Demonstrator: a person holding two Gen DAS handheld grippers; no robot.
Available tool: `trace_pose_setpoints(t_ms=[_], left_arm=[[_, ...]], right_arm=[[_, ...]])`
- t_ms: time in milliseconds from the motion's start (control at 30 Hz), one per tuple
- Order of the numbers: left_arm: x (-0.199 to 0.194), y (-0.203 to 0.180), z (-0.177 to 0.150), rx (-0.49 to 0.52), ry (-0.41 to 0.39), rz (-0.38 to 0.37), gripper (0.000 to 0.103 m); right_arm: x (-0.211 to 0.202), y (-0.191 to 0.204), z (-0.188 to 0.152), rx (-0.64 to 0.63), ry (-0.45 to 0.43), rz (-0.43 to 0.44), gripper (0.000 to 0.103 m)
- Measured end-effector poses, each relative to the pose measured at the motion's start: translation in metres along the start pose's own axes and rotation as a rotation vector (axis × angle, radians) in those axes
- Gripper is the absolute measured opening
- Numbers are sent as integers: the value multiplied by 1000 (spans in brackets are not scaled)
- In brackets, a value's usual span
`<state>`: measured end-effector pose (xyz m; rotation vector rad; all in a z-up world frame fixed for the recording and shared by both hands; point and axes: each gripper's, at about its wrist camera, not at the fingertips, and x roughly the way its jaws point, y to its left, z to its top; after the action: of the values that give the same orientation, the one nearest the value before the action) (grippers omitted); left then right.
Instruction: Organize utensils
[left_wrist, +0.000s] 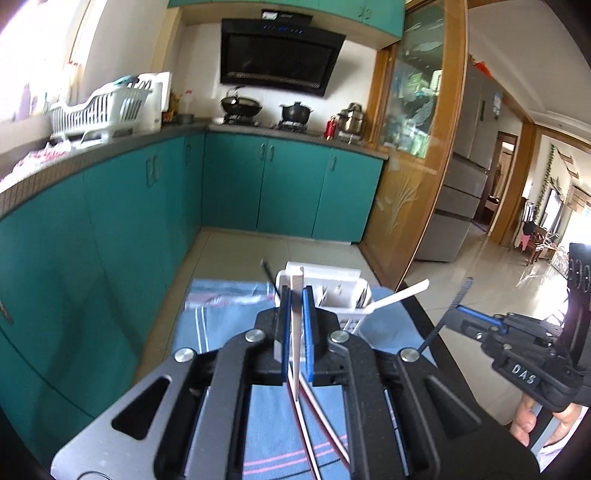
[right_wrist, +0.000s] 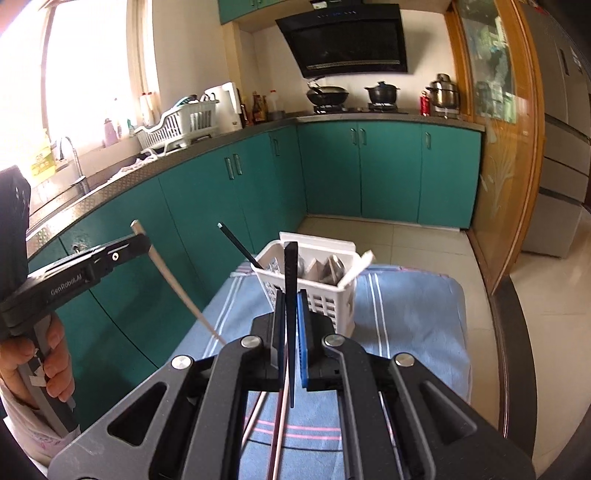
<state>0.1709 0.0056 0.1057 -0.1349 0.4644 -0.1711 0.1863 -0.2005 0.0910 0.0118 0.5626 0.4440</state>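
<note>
— Loose chopsticks (right_wrist: 279, 424), thin and glossy, lie on the striped blue cloth (right_wrist: 406, 314) over the desk.

— And the jaws?

— Left gripper (left_wrist: 295, 295) pinched on a tapered white chopstick (left_wrist: 295, 332); right gripper (right_wrist: 290, 299) pinched on a black one (right_wrist: 291, 332).

— The rest?

— Slotted white plastic basket (right_wrist: 332, 302), behind them, holding spoons (right_wrist: 330, 273).
</note>
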Motion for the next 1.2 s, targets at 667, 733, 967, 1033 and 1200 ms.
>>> trace_pose_setpoints(t_ms=[667, 733, 967, 1033, 1200], left_arm=[[61, -7, 100, -69, -205, 76, 6], [79, -11, 84, -45, -172, 94, 6], [105, -5, 50, -12, -98, 124, 6], [99, -1, 46, -22, -98, 117, 6], [58, 12, 30, -51, -152, 109, 23]], right_arm=[[64, -25, 111, 42, -194, -116, 7], [83, -30, 97, 48, -160, -127, 7], [100, -40, 67, 73, -82, -121, 7], [91, -39, 62, 78, -97, -118, 13], [36, -28, 48, 48, -199, -118, 40]])
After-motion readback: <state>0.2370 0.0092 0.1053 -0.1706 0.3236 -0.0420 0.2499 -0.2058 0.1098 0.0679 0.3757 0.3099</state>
